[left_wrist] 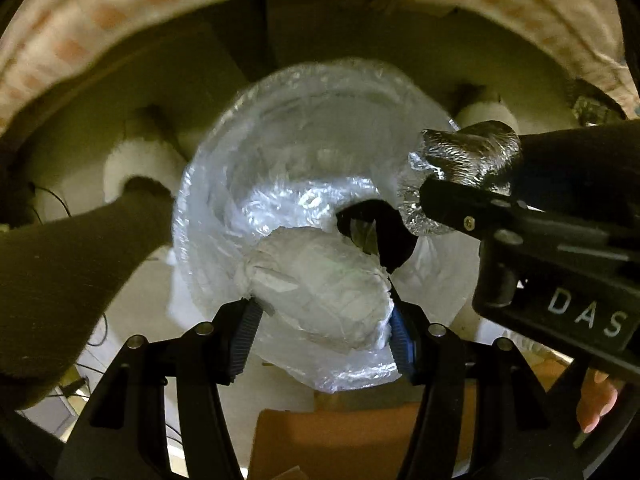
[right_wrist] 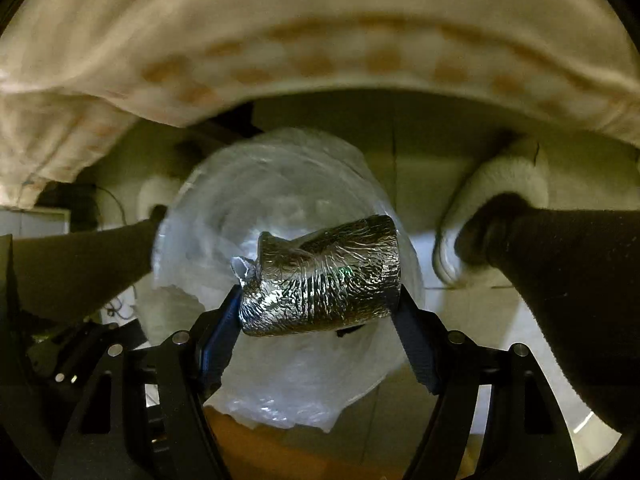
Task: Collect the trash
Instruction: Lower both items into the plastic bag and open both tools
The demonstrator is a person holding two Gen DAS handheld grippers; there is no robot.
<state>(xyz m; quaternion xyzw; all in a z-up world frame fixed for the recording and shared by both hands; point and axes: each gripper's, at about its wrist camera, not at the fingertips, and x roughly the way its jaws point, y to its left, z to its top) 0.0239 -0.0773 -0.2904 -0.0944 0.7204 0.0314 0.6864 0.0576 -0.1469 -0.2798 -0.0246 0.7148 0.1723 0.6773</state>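
Over the mouth of the clear plastic bag [left_wrist: 304,168], both tools are busy. The left gripper [left_wrist: 320,320] is clamped on a bunched fold of the bag's rim, its blue-padded fingers [left_wrist: 244,336] pinching the whitish plastic from either side and holding the opening wide. In from the right side of that view comes the right gripper [right_wrist: 320,300], squeezed shut on a crumpled silver foil wrapper [right_wrist: 324,276], which hangs right above the bag's open mouth (whether it touches the plastic, I cannot tell). In the left camera the same wrapper [left_wrist: 464,160] sits at the bag's right edge.

Down below, the floor [left_wrist: 532,72] is pale and dim, with a faint seam running across it. Two white slippers [right_wrist: 500,196] stand on it, one either side of the bag, dark trouser legs [left_wrist: 60,276] rising out of them. A cream cloth with orange squares [right_wrist: 280,64] arcs across the top of both views, blurred. An orange-brown cardboard surface [left_wrist: 340,436] shows beneath the bag, and thin black cables [left_wrist: 96,336] trail on the floor at the left.
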